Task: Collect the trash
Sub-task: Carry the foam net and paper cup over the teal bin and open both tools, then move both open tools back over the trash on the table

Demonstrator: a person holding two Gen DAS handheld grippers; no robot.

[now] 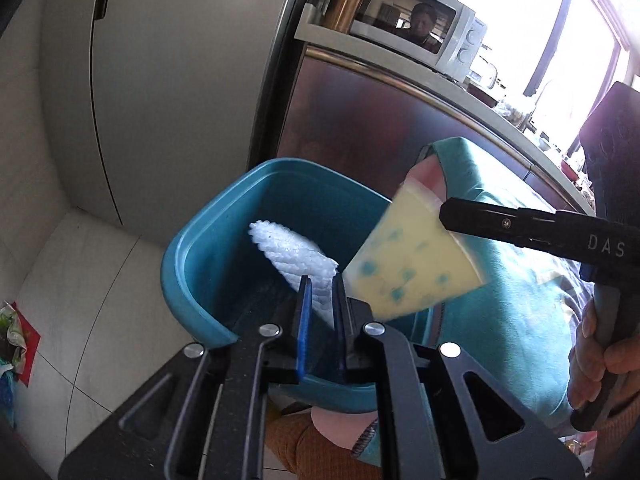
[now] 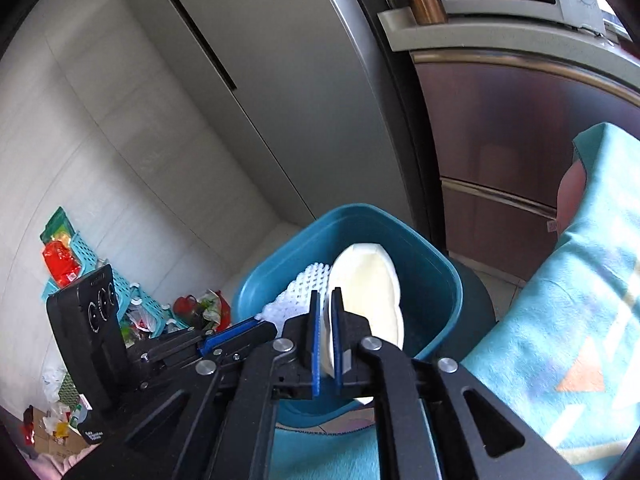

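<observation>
Step in hand: deposit. Left claw is pinching the white foam net, which hangs ahead of its tips inside the bin. Right claw is pinching a pale yellow pouch over the bin mouth, just ahead of its tips. Next move calls for spreading both claws so each piece drops in. Bin contents below the held pieces cannot be told. Far left, loose trash lies on the floor by a basket.

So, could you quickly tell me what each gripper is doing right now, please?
Left gripper: closed on the white foam netting, over the blue bin.
Right gripper: closed on the yellowish pouch, over the same bin.
</observation>
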